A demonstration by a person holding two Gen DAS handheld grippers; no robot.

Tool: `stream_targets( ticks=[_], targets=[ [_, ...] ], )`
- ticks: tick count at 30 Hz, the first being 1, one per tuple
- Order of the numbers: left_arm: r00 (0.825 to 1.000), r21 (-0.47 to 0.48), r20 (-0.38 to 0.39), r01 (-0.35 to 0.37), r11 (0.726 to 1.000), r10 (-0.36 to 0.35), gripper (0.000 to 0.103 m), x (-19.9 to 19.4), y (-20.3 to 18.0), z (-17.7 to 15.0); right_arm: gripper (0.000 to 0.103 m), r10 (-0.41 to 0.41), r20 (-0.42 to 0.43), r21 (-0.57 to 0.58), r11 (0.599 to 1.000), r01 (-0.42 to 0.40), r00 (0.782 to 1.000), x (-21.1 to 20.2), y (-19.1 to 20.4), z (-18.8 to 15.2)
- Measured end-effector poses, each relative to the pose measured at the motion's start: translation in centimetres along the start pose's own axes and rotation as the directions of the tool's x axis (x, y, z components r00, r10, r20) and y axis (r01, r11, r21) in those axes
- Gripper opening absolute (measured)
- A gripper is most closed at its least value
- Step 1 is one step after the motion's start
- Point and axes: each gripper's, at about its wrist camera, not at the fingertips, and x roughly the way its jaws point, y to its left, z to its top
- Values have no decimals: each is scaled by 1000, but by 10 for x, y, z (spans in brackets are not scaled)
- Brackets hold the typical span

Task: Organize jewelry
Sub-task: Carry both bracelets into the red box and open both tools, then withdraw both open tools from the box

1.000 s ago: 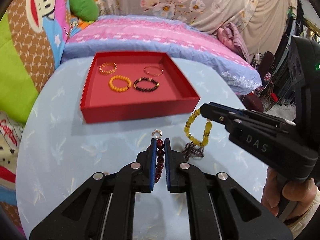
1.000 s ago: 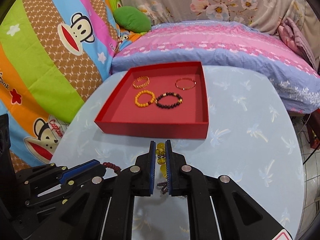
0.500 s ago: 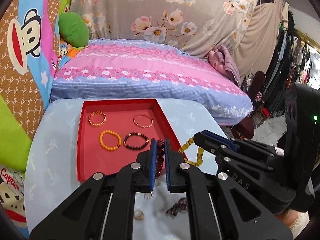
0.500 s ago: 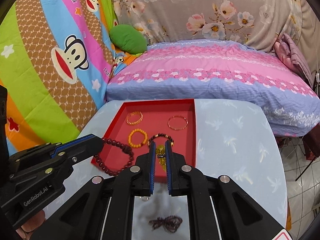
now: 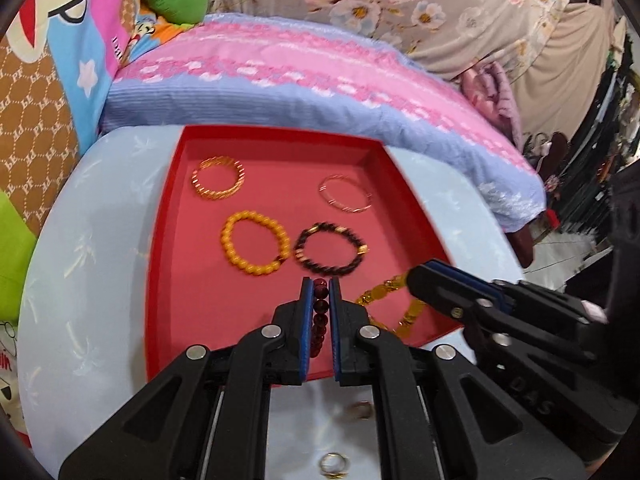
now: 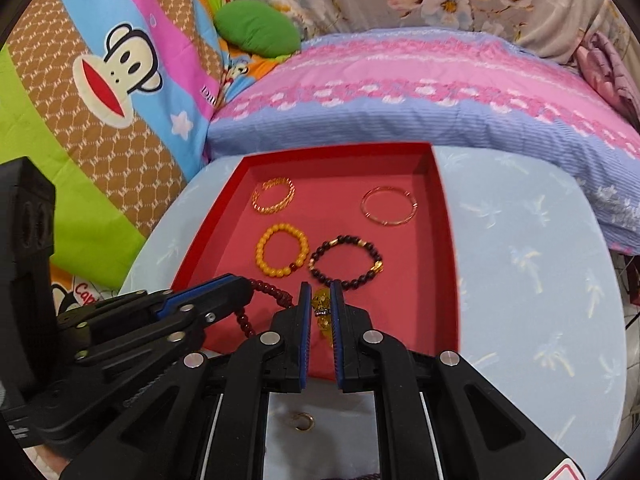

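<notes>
1. The left gripper [image 5: 319, 288] is clamped on a dark red round-bead bracelet [image 5: 319, 318], held over the near part of the shallow red rectangular tray [image 5: 404, 184].
2. The right gripper [image 6: 320, 294] is closed on a translucent yellow faceted-bead bracelet [image 5: 384, 296], also over the tray's near part, right of the red one.
3. Both bracelets look light and limp; their loops hang loosely below the pinch, so they will likely swing and collapse when released.
4. The glossy beads seem slippery; gripping across a single bead, as now, seems safest.
5. Four bracelets already lie farther back in the tray; a small gold ring [image 5: 334, 463] lies on the pale blue tablecloth [image 5: 92, 280] nearer than the tray.
</notes>
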Motion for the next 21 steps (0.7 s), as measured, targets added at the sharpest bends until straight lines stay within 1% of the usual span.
stream_targets(
  ticks=[1, 5, 7, 10, 13, 14, 15, 16, 17, 18, 19, 21],
  targets=[
    [999, 11, 1, -32, 999, 32, 7, 3, 3, -2, 9, 1, -4, -6, 1000, -1, 1000, 3, 2, -1],
    [993, 48, 13, -120, 992, 119, 8, 8, 11, -2, 9, -18, -17, -6, 1000, 18, 1000, 16, 0, -1],
    [989, 61, 17, -150, 987, 149, 8, 12, 14, -2, 9, -30, -26, 4, 1000, 30, 999, 21, -5, 0],
    [984, 70, 13, -178, 982, 177, 8, 18, 18, -3, 9, -64, -41, 8, 998, 64, 997, 29, -13, -2],
    [983, 70, 19, -186, 980, 185, 8, 20, 20, -6, 11, -93, -39, 16, 995, 93, 995, 32, -20, -4],
    [982, 70, 21, -188, 980, 187, 9, 20, 19, -7, 14, -111, -30, 11, 994, 111, 993, 31, -21, -5],
    [981, 69, 24, -193, 979, 192, 14, 20, 19, -7, 17, -127, -22, 9, 992, 127, 992, 30, -22, -6],
    [981, 69, 28, -195, 978, 194, 18, 20, 19, -8, 24, -135, -13, 11, 991, 135, 991, 28, -23, -7],
    [980, 68, 37, -198, 978, 196, 26, 18, 18, -9, 27, -133, -5, 17, 991, 133, 991, 26, -24, -7],
    [979, 67, 45, -200, 978, 197, 32, 17, 17, -9, 28, -129, -1, 21, 991, 129, 992, 24, -26, -8],
    [979, 65, 56, -200, 978, 196, 34, 15, 16, -9, 28, -126, 3, 24, 992, 126, 992, 22, -27, -8],
    [979, 58, 62, -196, 979, 192, 35, 13, 15, -9, 28, -127, 8, 24, 992, 127, 992, 19, -27, -9]
  ],
)
